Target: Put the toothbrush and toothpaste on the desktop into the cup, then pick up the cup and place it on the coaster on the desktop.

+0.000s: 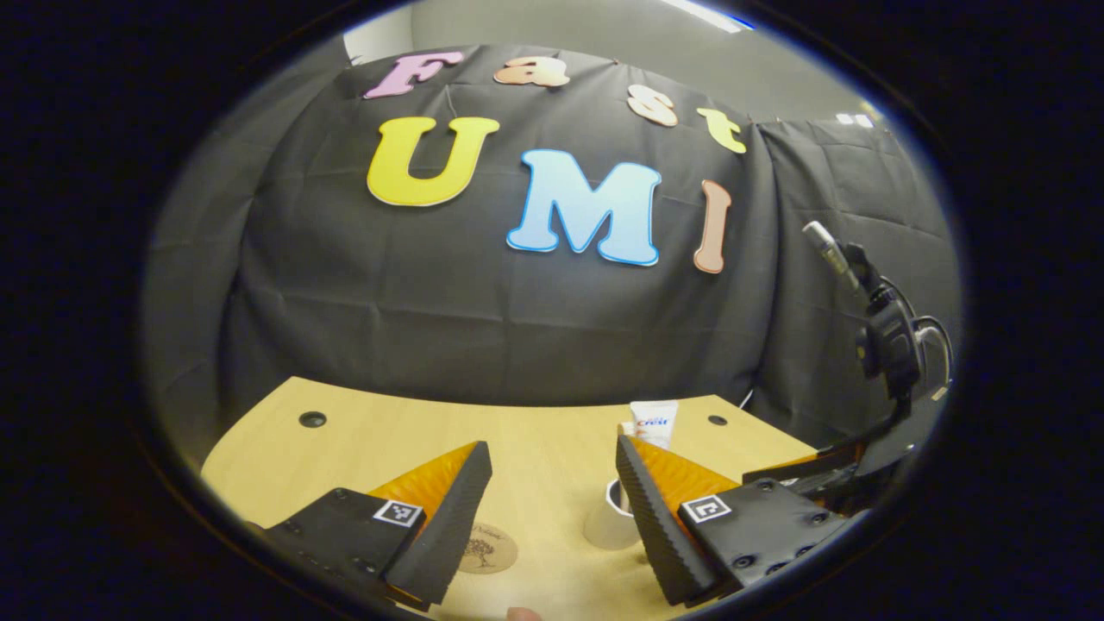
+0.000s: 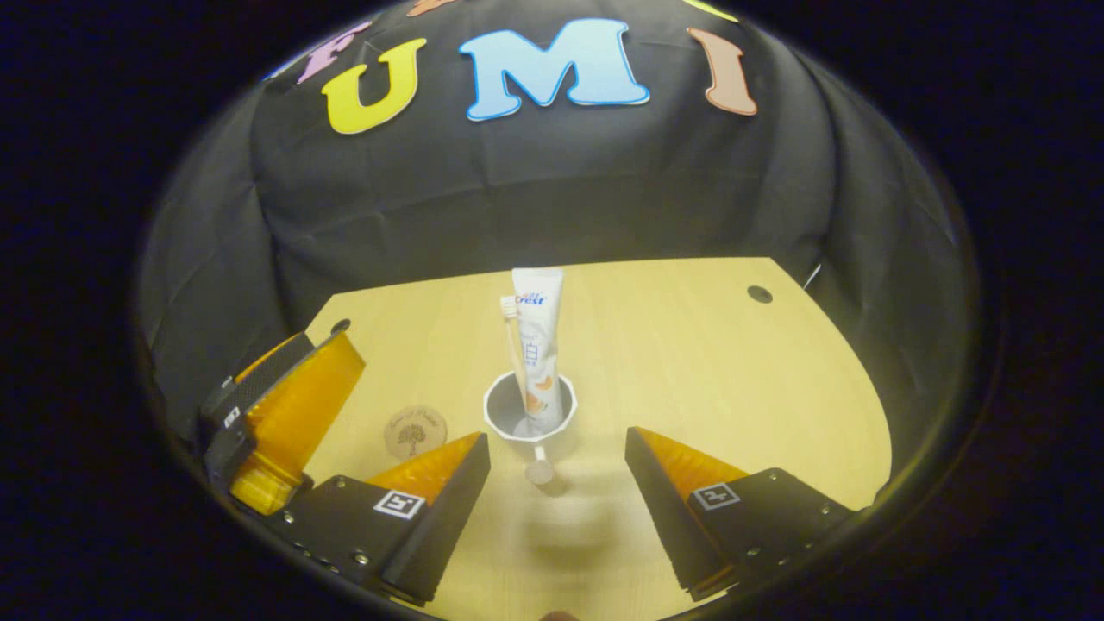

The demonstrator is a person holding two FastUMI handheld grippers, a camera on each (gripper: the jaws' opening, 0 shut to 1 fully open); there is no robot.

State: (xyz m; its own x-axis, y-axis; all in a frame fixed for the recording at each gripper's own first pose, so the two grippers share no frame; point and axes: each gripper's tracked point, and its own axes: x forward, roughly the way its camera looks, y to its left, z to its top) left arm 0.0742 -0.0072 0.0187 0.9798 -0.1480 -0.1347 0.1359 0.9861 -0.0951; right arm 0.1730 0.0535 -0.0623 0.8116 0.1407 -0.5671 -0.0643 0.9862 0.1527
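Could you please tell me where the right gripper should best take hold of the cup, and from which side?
Grip the cup low on its outer wall, coming in level from the near side, where the right gripper already faces it with open jaws. It stands upright, and the toothpaste and toothbrush rise from its mouth, so a grasp from above looks blocked.

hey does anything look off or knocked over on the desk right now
Nothing stands out. The cup stands upright on the desk with the toothpaste and toothbrush in it. The coaster lies flat to its side, apart from it. No spills.
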